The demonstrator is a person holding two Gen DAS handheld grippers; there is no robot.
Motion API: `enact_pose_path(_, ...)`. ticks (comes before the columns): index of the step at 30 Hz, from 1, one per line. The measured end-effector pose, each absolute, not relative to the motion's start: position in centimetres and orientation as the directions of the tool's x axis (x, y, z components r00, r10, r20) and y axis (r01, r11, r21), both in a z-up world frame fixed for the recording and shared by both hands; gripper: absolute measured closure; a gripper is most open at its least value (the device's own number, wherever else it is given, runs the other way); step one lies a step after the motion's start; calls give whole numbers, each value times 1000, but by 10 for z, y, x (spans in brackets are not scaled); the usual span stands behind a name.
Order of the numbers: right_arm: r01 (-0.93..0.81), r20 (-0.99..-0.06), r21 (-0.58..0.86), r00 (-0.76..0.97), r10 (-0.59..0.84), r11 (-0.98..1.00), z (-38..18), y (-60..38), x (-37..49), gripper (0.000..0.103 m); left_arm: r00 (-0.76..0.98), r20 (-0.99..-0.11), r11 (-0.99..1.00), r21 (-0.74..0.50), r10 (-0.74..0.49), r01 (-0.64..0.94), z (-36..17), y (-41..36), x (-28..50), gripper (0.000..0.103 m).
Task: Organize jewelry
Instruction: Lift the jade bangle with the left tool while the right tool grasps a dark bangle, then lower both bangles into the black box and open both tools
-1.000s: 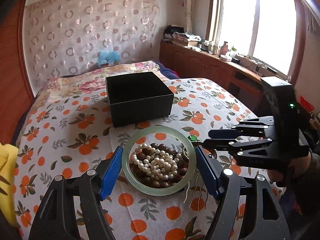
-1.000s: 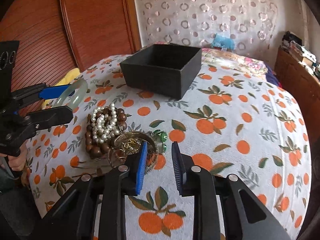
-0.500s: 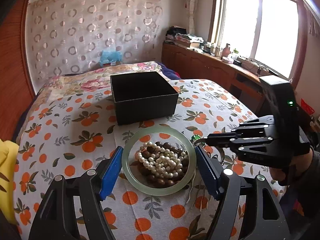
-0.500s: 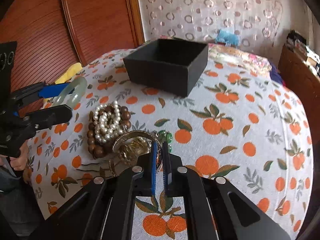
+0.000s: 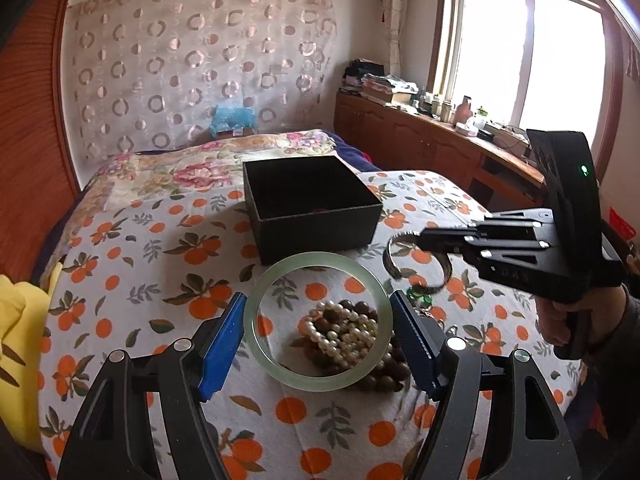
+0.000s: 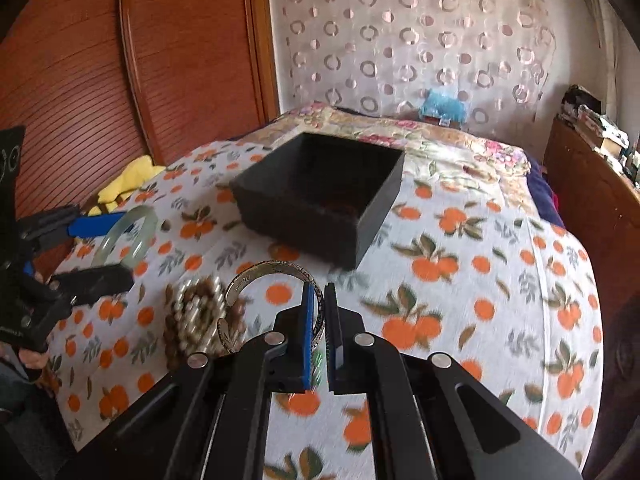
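Note:
My left gripper is shut on a pale green jade bangle, held above the bed; it also shows in the right wrist view. My right gripper is shut on a silver cuff bracelet, lifted off the bedspread; the cuff also shows in the left wrist view. A pile of pearl and brown bead strands lies under the bangle, also seen in the right wrist view. An open black box stands beyond them, also in the right wrist view.
A green bead piece lies on the orange-print bedspread near the pile. A yellow cloth lies at the bed's left edge. A wooden cabinet under the window stands to the right, a wooden headboard to the left.
My right gripper closed on the silver cuff and lifted it off the pile toward the box. My left gripper rose with the bangle.

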State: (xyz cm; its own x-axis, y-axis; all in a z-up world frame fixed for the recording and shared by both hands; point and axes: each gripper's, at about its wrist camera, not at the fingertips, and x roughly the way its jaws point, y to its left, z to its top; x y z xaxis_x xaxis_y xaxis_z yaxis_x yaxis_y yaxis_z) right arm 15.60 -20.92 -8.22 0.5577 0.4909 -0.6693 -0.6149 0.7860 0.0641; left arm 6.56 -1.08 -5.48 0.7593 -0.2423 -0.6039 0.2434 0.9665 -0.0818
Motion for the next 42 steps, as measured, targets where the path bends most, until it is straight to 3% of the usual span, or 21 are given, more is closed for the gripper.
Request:
enact_pose_path(12,-573,-626,48,621,472,818,-54,-185,221,97,776,-598,977,-55,-199,208,-42,1,97,34)
enact_pose_path(22,-547,-639,22,636,433,837,-62,-166,262,96,781,-602,981,-23,-168,193,-31,-1,132,34)
enact_pose_path(42,-535,-614,88,635,469,840,-66,-211,237,93,760,-639,979,53,-118,196,-36,-33,206,34)
